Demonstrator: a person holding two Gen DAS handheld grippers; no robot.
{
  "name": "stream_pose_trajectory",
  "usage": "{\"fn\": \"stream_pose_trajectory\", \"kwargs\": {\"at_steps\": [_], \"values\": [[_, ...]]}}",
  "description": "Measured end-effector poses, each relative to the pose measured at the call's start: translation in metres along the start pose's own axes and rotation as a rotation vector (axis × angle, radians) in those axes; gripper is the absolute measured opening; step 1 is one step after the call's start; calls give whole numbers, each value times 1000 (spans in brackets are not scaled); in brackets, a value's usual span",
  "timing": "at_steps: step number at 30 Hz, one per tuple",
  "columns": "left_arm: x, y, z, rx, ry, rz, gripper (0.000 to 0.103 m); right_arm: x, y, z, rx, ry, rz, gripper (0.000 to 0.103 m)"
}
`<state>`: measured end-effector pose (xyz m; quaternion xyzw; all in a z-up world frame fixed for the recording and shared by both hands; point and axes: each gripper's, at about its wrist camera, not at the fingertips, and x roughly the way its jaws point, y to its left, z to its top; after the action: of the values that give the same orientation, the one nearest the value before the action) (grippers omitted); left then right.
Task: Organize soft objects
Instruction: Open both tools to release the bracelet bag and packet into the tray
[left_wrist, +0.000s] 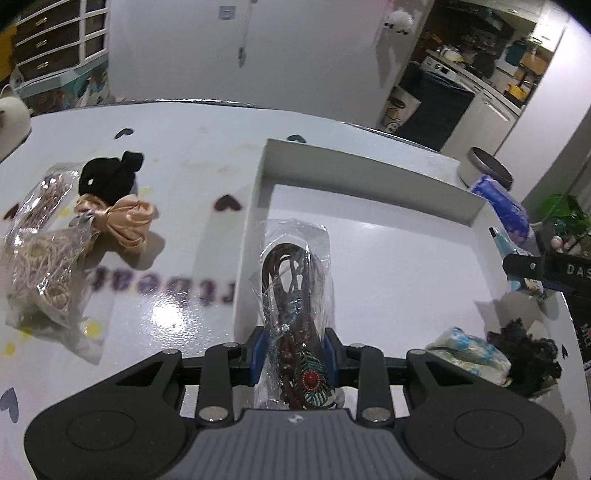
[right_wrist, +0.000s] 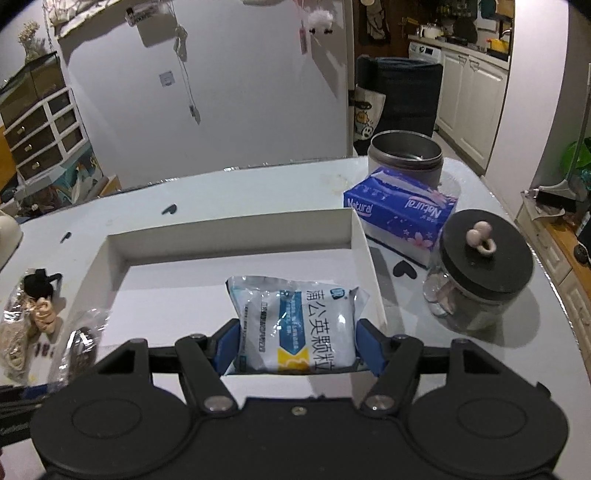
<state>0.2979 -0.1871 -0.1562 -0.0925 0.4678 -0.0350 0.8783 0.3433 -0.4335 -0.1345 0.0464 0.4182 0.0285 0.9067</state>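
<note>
My left gripper (left_wrist: 294, 352) is shut on a clear bag of brown cord with a feather pendant (left_wrist: 295, 280), held over the left side of the white tray (left_wrist: 373, 173). My right gripper (right_wrist: 297, 345) is shut on a white and blue sachet pack (right_wrist: 299, 325), held over the right part of the same tray (right_wrist: 229, 229). On the table left of the tray lie a black scrunchie (left_wrist: 109, 177), a peach satin scrunchie (left_wrist: 127, 221) and a clear bag of beige hair ties (left_wrist: 37, 254). These also show small at the left edge of the right wrist view.
Right of the tray stand a blue tissue pack (right_wrist: 400, 214), a glass jar with a dark lid (right_wrist: 480, 266) and a metal canister (right_wrist: 406, 155). A crumpled blue-white pack (left_wrist: 469, 350) and dark curly item (left_wrist: 528, 350) lie near the tray's right side. The table's far edge (left_wrist: 221, 102) is close.
</note>
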Motion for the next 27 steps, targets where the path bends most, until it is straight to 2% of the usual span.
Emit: {"fn": "stream_pose_trajectory", "kwargs": {"at_steps": [5,7,9,11,12,13,17,19,22,27], "values": [[3,-2,0,15,-14,19,35,27,-6,2,-5,41,-5,72],[5,-3,0,23,-16,21,37,34,-10,2,-1,53,-9,81],[8,-4,-1,24,4,12,41,38,-13,2,-2,62,-11,82],[9,-5,-1,26,14,4,50,36,-15,1,2,62,7,85],[8,-6,-1,28,13,-5,60,34,-16,0,4,57,14,87],[6,-7,-1,28,8,-15,76,31,-16,0,5,52,21,90],[-7,-18,2,78,-50,-16,75,22,-16,0,9,32,29,94],[-11,-20,5,93,-58,-25,64,18,-17,1,22,24,38,92],[-13,-23,9,97,-52,-37,60,16,-17,2,34,22,46,90],[-16,-24,12,90,-38,-51,58,7,-14,4,38,13,62,90]]}}
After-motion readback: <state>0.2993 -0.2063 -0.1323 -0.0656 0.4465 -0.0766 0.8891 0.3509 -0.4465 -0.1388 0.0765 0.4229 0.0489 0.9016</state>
